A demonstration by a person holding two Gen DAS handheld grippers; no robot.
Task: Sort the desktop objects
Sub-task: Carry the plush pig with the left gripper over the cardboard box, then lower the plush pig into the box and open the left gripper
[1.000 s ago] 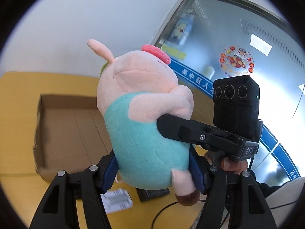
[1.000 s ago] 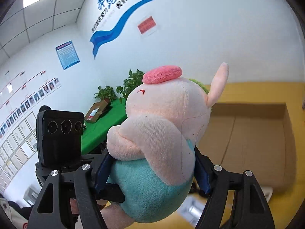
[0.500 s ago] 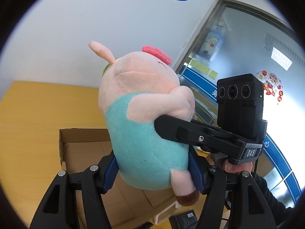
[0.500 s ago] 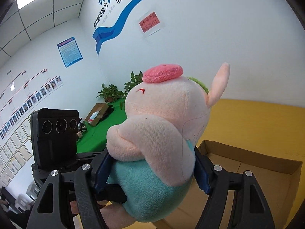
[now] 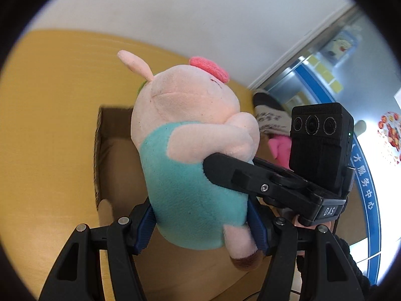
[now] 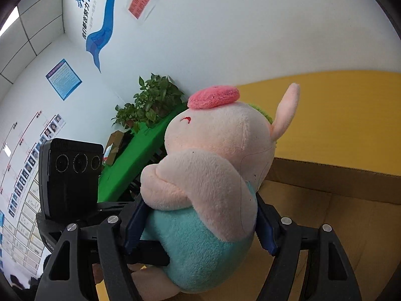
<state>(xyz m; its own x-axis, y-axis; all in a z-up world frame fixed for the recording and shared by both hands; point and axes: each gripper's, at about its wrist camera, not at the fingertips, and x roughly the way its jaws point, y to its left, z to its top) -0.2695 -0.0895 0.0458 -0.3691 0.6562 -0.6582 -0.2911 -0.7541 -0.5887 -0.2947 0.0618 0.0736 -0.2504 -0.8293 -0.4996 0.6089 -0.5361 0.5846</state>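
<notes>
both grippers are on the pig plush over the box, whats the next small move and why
Probably lower the pig plush a little further, straight into the cardboard box. Both the left hand-held gripper and the right hand-held gripper clamp its teal body, and it hangs above the open box rather than resting inside. Releasing now would likely drop it; a short descent first looks safer.

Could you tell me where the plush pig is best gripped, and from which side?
Grip the plush pig at its soft teal belly, one set of tongs from each flank, as now: it is the widest, squashiest part; ear and feet are thin and floppy.
</notes>
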